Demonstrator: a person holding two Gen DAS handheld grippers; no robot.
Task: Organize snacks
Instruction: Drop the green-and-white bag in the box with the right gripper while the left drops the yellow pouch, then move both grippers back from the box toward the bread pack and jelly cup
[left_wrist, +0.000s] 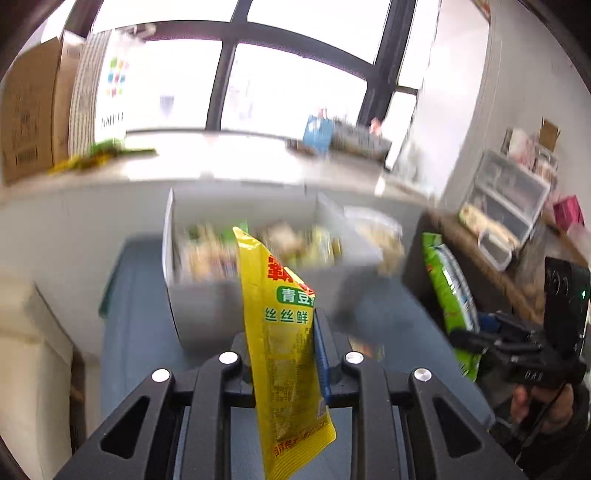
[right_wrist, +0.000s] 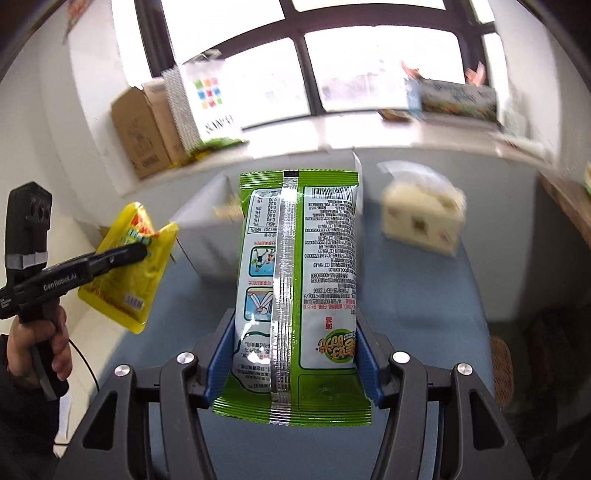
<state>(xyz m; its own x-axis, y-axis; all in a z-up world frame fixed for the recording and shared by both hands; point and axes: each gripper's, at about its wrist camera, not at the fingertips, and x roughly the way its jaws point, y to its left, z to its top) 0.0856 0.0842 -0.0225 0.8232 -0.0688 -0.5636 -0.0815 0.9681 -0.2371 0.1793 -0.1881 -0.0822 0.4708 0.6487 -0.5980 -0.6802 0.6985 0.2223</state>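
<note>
My left gripper (left_wrist: 282, 354) is shut on a yellow snack packet (left_wrist: 284, 347), held upright above the blue table; it also shows in the right wrist view (right_wrist: 122, 266). My right gripper (right_wrist: 295, 354) is shut on a green snack bag (right_wrist: 295, 288), its printed back facing the camera; this bag also shows at the right of the left wrist view (left_wrist: 454, 302). A white open box (left_wrist: 207, 288) with several snacks inside stands ahead on the table, also seen behind the green bag (right_wrist: 207, 236).
The blue table (right_wrist: 413, 295) carries a clear bag of pale snacks (right_wrist: 421, 218) to the right of the box. Cardboard boxes (right_wrist: 140, 129) stand on the window ledge. Clear drawers (left_wrist: 509, 199) sit on a wooden shelf at the right.
</note>
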